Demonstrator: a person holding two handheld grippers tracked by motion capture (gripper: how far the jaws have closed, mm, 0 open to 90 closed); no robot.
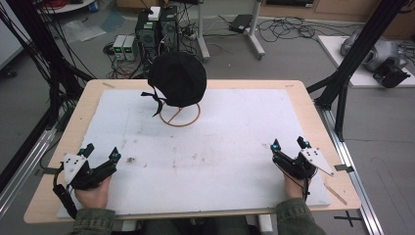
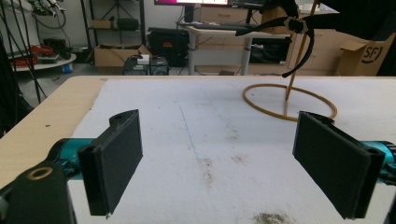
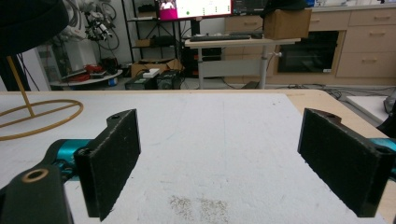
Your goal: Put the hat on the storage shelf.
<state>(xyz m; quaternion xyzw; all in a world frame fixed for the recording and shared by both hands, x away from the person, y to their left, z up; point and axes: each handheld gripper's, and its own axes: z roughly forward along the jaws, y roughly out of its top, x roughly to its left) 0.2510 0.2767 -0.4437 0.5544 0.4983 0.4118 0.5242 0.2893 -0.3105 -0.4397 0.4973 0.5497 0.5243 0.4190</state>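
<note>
A black cap [image 1: 177, 78] sits on a thin yellow wire stand with a ring base [image 1: 180, 117] at the back middle of the white mat [image 1: 210, 152]. The ring base [image 2: 289, 102] and the cap's black strap [image 2: 280, 25] appear far ahead in the left gripper view; part of the ring base [image 3: 39, 119] lies at the left of the right gripper view. My left gripper [image 1: 101, 152] rests at the mat's front left, open, nothing between its pads [image 2: 114, 161]. My right gripper [image 1: 289, 143] rests at the front right, open and empty too.
The mat covers a wooden table [image 1: 313, 105] and carries brownish stains [image 1: 129, 159] near the left gripper. Black frame posts [image 1: 355, 58] stand at the right and left of the table. Computers and cables [image 1: 151, 29] lie on the floor behind.
</note>
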